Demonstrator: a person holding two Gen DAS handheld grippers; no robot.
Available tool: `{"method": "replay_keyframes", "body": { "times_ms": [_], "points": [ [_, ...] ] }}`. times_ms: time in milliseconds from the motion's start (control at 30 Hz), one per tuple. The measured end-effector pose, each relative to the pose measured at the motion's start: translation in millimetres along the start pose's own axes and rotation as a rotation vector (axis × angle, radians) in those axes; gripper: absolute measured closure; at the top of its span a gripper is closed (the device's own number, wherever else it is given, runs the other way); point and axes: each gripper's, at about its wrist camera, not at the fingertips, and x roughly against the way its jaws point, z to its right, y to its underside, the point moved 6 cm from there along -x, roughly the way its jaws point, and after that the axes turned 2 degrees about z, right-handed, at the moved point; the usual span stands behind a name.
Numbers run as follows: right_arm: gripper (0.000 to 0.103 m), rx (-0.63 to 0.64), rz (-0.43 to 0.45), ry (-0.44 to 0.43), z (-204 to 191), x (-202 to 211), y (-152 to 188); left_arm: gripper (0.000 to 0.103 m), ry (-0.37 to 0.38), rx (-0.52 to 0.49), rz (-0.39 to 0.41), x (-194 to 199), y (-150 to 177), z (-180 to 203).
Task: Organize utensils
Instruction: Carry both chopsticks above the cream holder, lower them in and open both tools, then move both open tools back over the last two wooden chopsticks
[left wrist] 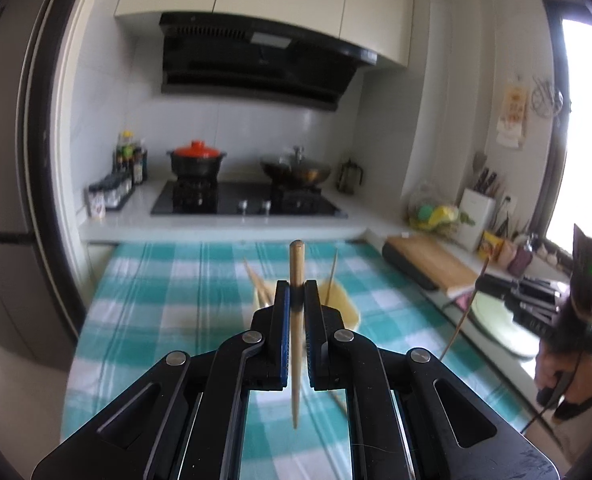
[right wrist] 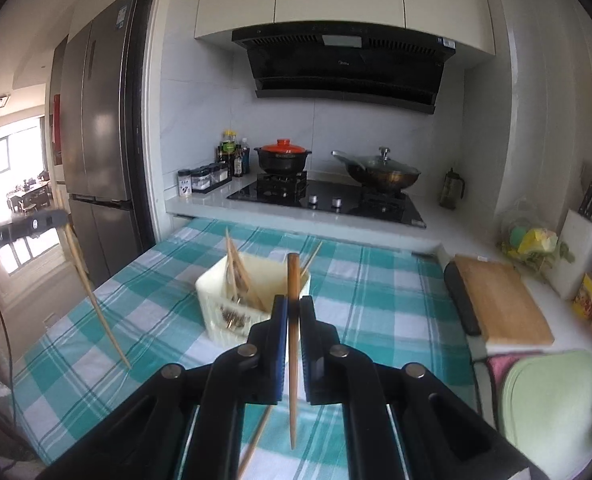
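Note:
A cream utensil holder [right wrist: 240, 300] stands on the teal checked tablecloth [right wrist: 376, 304] with several chopsticks in it; it shows blurred in the left wrist view [left wrist: 338, 300]. My left gripper [left wrist: 296, 294] is shut on a wooden chopstick [left wrist: 296, 332], held upright above the cloth, near the holder. My right gripper [right wrist: 293, 308] is shut on another chopstick [right wrist: 293, 344], upright, just in front of the holder. The left gripper with its chopstick [right wrist: 96, 300] shows at the left of the right wrist view. One more chopstick [right wrist: 256, 440] lies on the cloth below the right gripper.
Behind the table are a stove [right wrist: 328, 200] with a red-lidded pot [right wrist: 282, 156] and a wok [right wrist: 380, 172]. A wooden cutting board [right wrist: 500, 300], a knife block [right wrist: 582, 252] and a green mat [right wrist: 548, 400] are on the right. A fridge [right wrist: 96, 152] stands left.

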Motion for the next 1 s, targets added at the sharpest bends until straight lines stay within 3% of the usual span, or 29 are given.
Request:
{"method": "replay_keyframes", "body": {
  "times_ms": [167, 267, 433, 533, 700, 867, 933, 1000],
  "points": [
    [0.097, 0.093, 0.099, 0.075, 1, -25, -47, 0.098, -0.038, -0.012, 0.115, -37, -52, 2],
    [0.097, 0.057, 0.155, 0.071, 6, -48, -74, 0.098, -0.081, -0.022, 0.159, -64, -68, 1],
    [0.097, -0.001, 0.254, 0.007, -1, -84, -95, 0.098, -0.099, 0.013, 0.102, -122, -60, -2],
    [0.097, -0.016, 0.206, -0.03, -8, -118, -87, 0.098, -0.1, 0.01, -0.004, -157, -38, -4],
    [0.097, -0.071, 0.012, -0.117, -17, -186, -53, 0.098, -0.113, -0.043, -0.191, -204, 5, -5],
    [0.096, -0.13, -0.108, -0.14, -17, -223, -27, 0.097, -0.09, 0.005, -0.286, -226, 35, -10],
    [0.093, -0.139, -0.137, -0.16, -19, -230, -22, 0.086, -0.097, 0.036, -0.309, -227, 40, -12],
    [0.088, -0.118, -0.14, -0.135, -20, -227, -22, 0.048, -0.105, 0.065, -0.316, -219, 41, -17]
  ]
}}
